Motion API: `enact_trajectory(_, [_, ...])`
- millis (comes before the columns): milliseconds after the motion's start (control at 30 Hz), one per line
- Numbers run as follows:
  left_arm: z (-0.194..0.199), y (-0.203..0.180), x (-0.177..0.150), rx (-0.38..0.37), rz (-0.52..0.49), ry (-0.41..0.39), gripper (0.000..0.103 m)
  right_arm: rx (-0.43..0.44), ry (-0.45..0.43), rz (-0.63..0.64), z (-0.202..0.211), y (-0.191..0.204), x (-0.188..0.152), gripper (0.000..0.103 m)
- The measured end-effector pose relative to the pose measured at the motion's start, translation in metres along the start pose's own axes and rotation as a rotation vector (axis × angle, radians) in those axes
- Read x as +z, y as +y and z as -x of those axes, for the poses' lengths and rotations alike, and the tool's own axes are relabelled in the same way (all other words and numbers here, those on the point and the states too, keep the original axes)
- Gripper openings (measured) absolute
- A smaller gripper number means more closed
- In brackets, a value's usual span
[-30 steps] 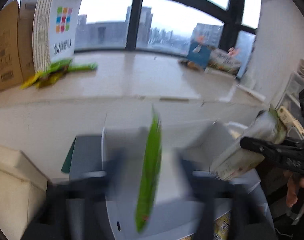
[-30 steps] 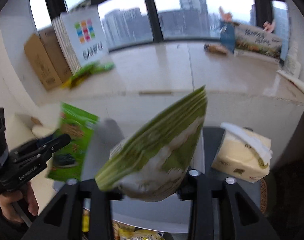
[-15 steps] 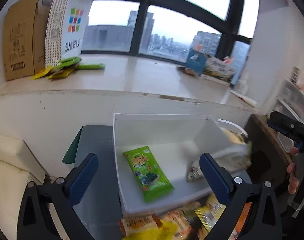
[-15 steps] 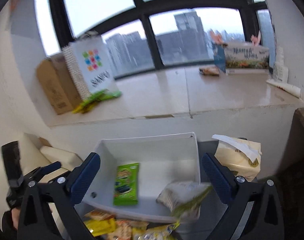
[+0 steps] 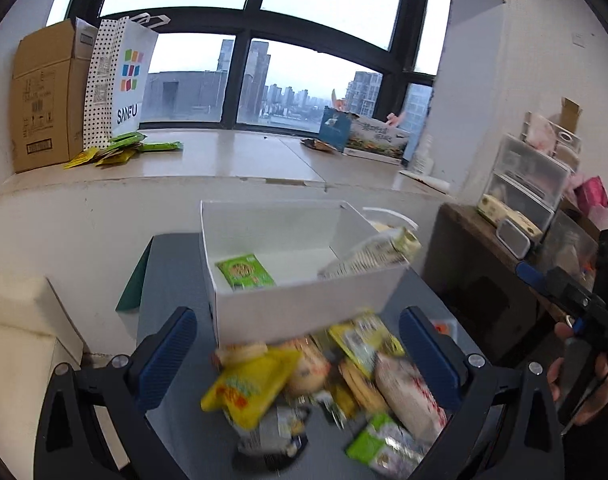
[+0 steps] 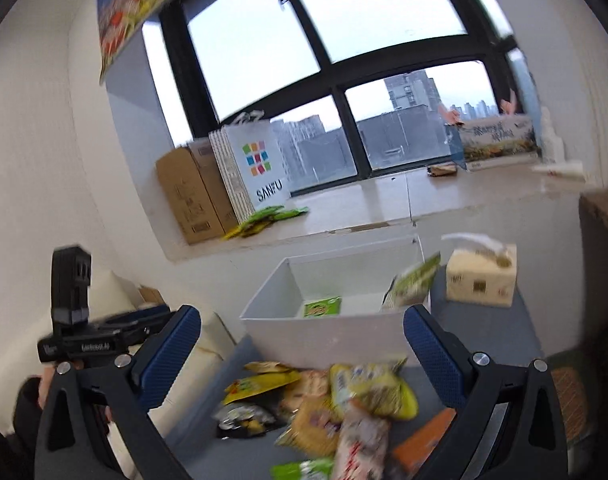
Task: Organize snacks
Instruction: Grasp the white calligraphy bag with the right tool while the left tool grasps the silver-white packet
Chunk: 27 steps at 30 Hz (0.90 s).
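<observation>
A white open box (image 5: 304,312) (image 6: 324,340) stands on a grey table. Inside it lie a small green snack packet (image 5: 245,272) (image 6: 322,306) and a larger green-and-white bag (image 5: 368,254) (image 6: 410,284) leaning on its right wall. A pile of loose snack packets (image 5: 316,384) (image 6: 336,404) lies in front of the box. My left gripper (image 5: 298,360) is open and empty above the pile. My right gripper (image 6: 302,356) is open and empty, also above the pile.
A tissue pack (image 6: 482,280) sits right of the box. The windowsill holds a cardboard box (image 5: 44,96), a SANFU paper bag (image 5: 122,80) and green packets (image 5: 120,150). A side shelf with plastic drawers (image 5: 524,184) stands at right.
Both grippers let go of their packets, which now lie in the white box. Both have pulled back and up, so the loose pile shows between their fingers.
</observation>
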<state>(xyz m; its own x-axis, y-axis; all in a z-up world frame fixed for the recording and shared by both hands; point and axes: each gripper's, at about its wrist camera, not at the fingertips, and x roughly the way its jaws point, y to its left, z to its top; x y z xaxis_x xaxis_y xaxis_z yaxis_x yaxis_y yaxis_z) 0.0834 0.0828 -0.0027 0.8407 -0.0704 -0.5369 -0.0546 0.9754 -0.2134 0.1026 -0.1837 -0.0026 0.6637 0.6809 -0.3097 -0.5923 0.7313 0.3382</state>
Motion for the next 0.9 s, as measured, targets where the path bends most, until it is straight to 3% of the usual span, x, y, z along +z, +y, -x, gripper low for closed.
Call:
enact_trajectory(133, [0.033, -0.005, -0.043, -0.047, 0.051, -0.029, 0.103, 0.009, -0.037, -0.028, 0.03, -0.003, -0.035, 0.103])
enact_trajectory(300, [0.05, -0.009, -0.084, -0.019, 0.045, 0.015, 0.103, -0.02, 0.117, -0.039, 0.036, -0.007, -0.063, 0.103])
enact_trajectory(467, [0.053, -0.015, -0.096, 0.017, 0.016, 0.032, 0.103, -0.075, 0.271, -0.045, 0.019, -0.014, -0.081, 0.103])
enact_trajectory(533, [0.053, -0.017, -0.097, 0.01, 0.005, 0.035, 0.103, -0.047, 0.311, -0.071, 0.011, -0.018, -0.087, 0.103])
enact_trajectory(900, [0.046, -0.019, -0.101, 0.008, -0.013, 0.05, 0.103, -0.078, 0.531, -0.191, -0.047, -0.052, -0.123, 0.103])
